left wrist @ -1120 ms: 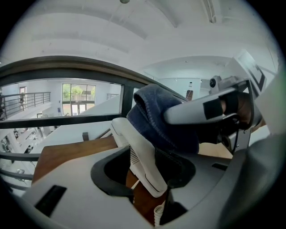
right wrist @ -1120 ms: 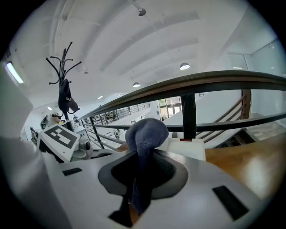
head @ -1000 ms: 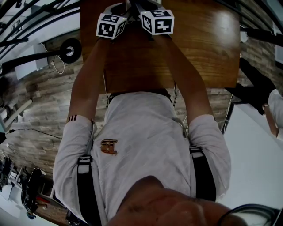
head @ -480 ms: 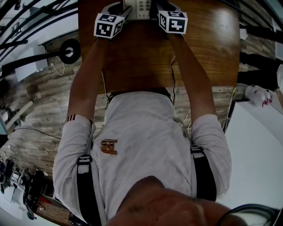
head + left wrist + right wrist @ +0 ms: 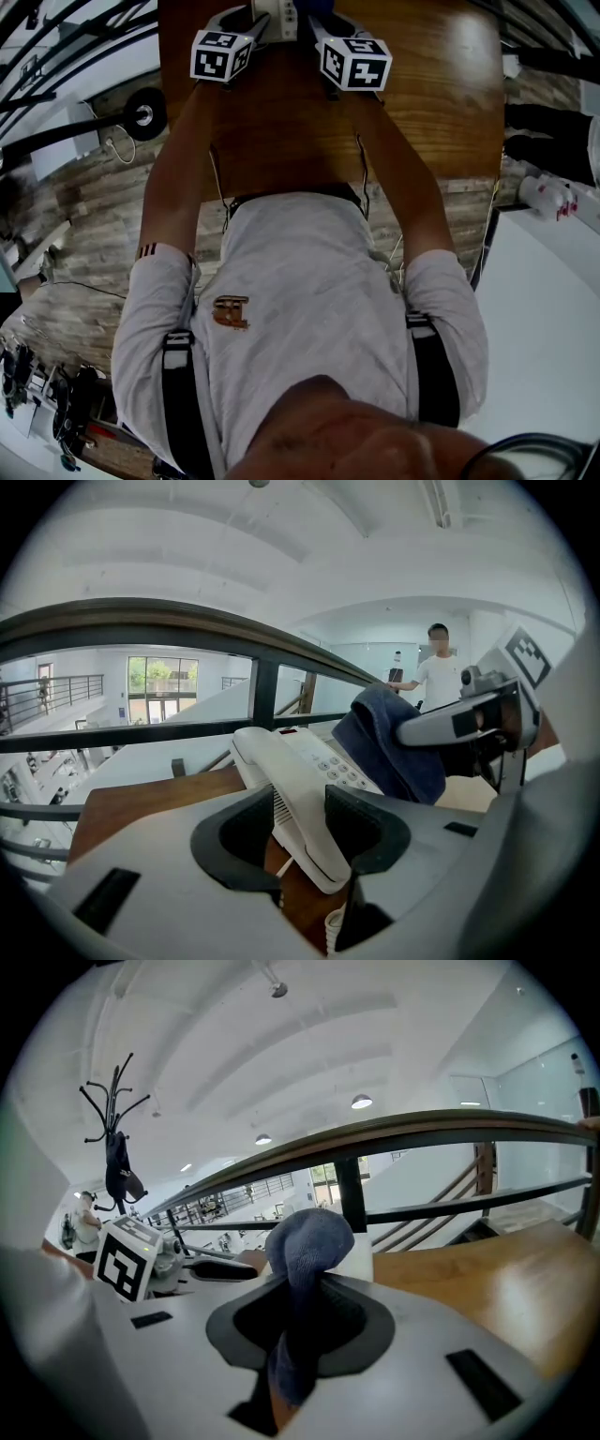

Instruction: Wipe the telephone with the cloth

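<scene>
The white telephone (image 5: 298, 789) lies on the wooden surface (image 5: 141, 803) near a railing (image 5: 262, 691), and the left hand-held gripper (image 5: 305, 841) is clamped across its near end, one jaw on each side of the handset. The blue cloth (image 5: 305, 1251) is bunched and pinched in the closed jaws of the right hand-held gripper (image 5: 300, 1330). Only the left gripper view shows the cloth covering the right side of the keypad. The head view shows just a sliver of the telephone at its top edge, between the two marker cubes (image 5: 220, 54).
</scene>
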Motion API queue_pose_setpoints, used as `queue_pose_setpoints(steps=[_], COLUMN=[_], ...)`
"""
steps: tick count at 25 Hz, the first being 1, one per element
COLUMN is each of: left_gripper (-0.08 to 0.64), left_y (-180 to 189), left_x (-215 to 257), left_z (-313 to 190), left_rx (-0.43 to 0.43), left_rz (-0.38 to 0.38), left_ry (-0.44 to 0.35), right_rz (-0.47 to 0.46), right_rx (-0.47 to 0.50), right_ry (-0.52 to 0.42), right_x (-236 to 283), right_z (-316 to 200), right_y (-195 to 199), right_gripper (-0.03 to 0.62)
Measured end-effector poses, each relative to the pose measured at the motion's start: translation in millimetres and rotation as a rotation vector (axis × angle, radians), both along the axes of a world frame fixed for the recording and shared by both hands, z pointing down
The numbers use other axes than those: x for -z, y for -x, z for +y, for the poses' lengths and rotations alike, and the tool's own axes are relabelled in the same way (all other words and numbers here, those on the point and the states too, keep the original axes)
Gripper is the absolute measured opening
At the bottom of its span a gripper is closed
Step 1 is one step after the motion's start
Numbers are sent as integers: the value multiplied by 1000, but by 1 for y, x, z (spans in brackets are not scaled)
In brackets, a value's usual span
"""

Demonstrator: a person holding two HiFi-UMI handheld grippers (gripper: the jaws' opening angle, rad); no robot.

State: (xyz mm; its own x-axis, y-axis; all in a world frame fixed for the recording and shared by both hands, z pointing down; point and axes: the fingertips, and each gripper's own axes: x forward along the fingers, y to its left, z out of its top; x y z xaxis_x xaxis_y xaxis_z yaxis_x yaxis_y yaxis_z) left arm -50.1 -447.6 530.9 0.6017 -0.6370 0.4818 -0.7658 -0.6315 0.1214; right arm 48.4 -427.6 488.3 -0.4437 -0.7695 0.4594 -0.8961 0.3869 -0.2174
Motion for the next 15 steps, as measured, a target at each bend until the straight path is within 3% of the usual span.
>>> queue_pose_setpoints(steps=[8,15], left_gripper=[172,172], left_y=[0,0], left_x=[-1,0], left_z=[0,1], left_rx=[4,3], left_rz=[-2,-8], left_ry=[1,2], right_rz=[-53,54], right_rx=[51,9], right_ry=[68,90], right_x=[-25,-49], right_z=[13,-3], right_y=[58,34], right_gripper=[78,78])
